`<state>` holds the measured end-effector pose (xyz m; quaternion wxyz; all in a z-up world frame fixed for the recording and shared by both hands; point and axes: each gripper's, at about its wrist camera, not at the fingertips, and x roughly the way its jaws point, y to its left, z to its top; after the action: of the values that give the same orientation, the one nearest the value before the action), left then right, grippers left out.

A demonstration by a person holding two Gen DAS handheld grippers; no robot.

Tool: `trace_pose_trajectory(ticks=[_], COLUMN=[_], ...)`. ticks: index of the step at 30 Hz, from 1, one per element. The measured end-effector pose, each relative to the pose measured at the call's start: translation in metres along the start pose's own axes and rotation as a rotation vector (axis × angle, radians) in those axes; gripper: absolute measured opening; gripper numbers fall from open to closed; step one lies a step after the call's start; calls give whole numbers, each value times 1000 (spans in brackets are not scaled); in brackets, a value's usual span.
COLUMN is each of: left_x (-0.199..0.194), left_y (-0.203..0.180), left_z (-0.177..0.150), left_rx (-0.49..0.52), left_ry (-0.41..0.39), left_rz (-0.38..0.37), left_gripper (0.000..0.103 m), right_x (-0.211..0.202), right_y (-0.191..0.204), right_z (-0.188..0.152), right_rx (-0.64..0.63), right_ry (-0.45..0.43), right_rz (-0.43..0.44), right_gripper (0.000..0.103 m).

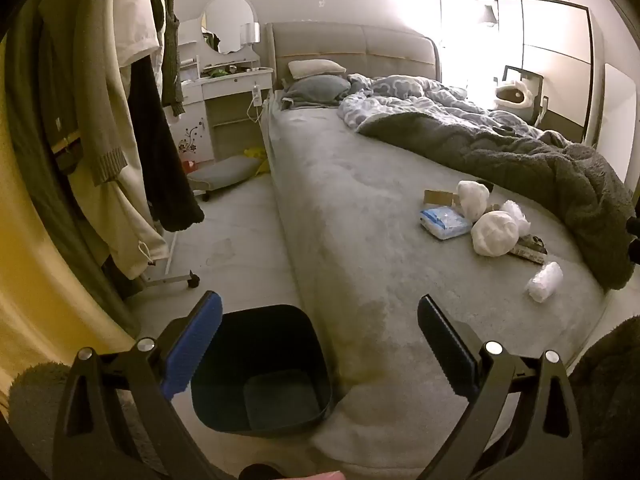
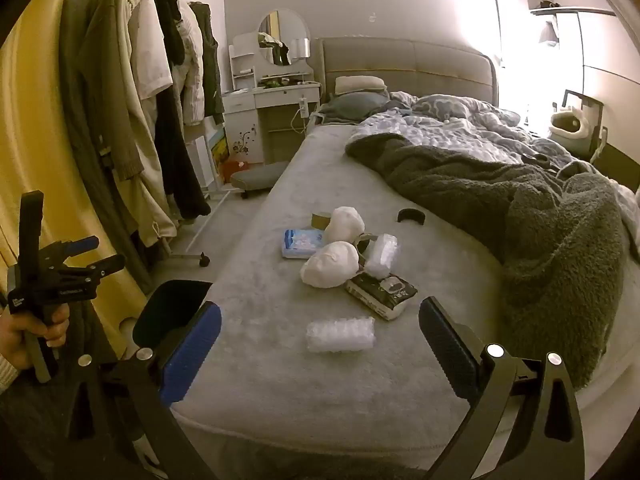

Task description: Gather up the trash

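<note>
Left tongs (image 1: 320, 322) at the bottom of the left wrist view stand released, jaws wide apart with nothing between them, above a dark bin (image 1: 262, 368) on the floor against the bed (image 1: 340, 208). That view alone shows the bin's inside, which looks bare. Trash pile (image 1: 486, 220) sits right of centre on the bed. In the right wrist view, lower left, a hand (image 2: 28, 332) holds the left tongs; only the bin's rim shows beside them. Right tongs (image 2: 320, 320), bottom centre, are likewise released and grasp nothing. Between their blue pads lies a bubble-wrap roll (image 2: 340, 334); above it, two white wads (image 2: 332, 264), a blue packet (image 2: 301, 243) and a dark packet (image 2: 382, 292) appear clearly.
</note>
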<state>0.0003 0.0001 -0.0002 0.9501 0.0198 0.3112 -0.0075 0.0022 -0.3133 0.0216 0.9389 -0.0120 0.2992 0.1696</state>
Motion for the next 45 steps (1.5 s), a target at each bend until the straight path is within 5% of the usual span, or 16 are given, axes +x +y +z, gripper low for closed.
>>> trace_pose_trajectory(ticks=[45], left_x=[0], left_y=[0], left_z=[0], left_rx=[-4], left_ry=[10], left_rz=[-2], left_gripper=[100], right_x=[4], right_y=[6], right_z=[-2], right_rx=[-3], right_ry=[6], right_rz=[-2], right_gripper=[100])
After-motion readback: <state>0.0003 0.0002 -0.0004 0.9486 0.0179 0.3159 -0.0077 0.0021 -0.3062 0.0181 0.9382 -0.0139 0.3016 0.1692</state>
